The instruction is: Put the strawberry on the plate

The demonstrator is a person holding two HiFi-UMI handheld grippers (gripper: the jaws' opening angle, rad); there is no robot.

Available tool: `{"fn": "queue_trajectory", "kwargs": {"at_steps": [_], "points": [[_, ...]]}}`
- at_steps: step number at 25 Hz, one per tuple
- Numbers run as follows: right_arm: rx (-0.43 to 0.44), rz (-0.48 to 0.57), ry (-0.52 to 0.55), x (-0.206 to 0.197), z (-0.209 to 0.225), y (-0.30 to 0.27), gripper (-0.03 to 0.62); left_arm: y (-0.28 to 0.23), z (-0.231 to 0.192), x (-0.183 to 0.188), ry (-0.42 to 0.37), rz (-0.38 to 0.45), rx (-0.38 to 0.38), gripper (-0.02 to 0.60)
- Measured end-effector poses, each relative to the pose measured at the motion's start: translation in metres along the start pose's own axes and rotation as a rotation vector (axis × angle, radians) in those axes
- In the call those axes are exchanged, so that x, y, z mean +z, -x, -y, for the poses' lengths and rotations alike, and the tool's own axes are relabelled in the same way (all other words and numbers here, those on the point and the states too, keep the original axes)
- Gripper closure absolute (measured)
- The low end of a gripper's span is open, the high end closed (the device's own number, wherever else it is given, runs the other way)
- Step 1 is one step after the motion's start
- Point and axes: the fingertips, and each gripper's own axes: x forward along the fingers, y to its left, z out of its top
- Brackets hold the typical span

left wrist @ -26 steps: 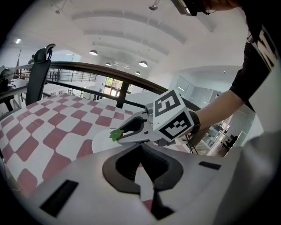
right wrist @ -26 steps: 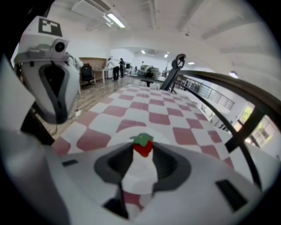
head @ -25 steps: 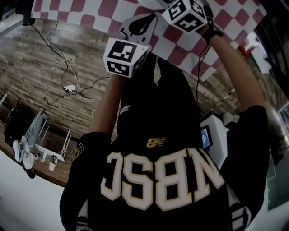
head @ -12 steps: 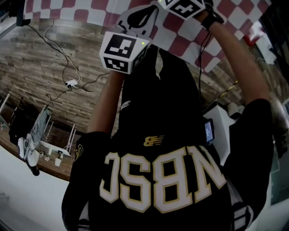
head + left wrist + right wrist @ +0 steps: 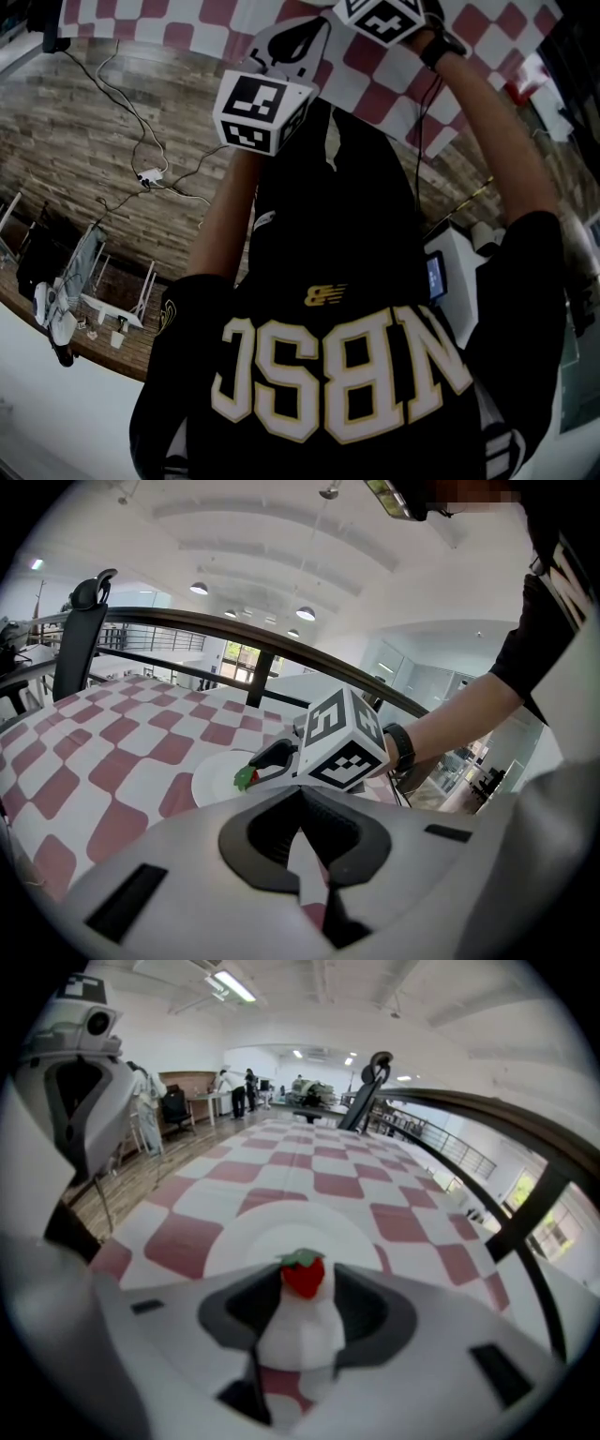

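In the right gripper view a red strawberry (image 5: pixel 303 1276) with green leaves sits between the jaws of my right gripper (image 5: pixel 304 1288), over the white plate (image 5: pixel 246 1232). The jaws are opening, and a thin gap shows beside the fruit. I cannot tell whether it rests on the plate. The left gripper view shows the same from the side: the right gripper (image 5: pixel 258 769), the strawberry (image 5: pixel 246 777) at its tips, and the plate (image 5: pixel 214 782) beneath. My left gripper (image 5: pixel 302 787) hangs back from the plate, tips together and holding nothing.
A red-and-white checked cloth (image 5: pixel 309 1171) covers the table. A black railing (image 5: pixel 187 630) runs behind it, and a chair (image 5: pixel 80 630) stands at its far side. In the head view, the marker cubes (image 5: pixel 261 111) and the person's arms are over the table's edge (image 5: pixel 141 33).
In the head view both marker cubes have crept slightly upward and the view has swayed a little. Nothing else differs.
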Motion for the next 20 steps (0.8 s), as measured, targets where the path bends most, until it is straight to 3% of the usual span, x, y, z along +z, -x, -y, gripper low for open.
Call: {"fn": "queue_trajectory", "kwargs": {"at_steps": [3, 10, 20], "points": [[-0.002, 0.001, 0.002, 0.001, 0.001, 0.000, 0.396, 0.004, 0.001, 0.008, -0.004, 0.012, 0.004, 0.566], [-0.017, 0.003, -0.015, 0.003, 0.005, 0.011, 0.395, 0.012, 0.002, 0.026, -0.012, 0.056, 0.029, 0.566], [-0.086, 0.101, -0.159, 0.016, 0.021, 0.070, 0.396, 0.035, -0.003, 0.056, -0.023, 0.136, 0.092, 0.566]]}}
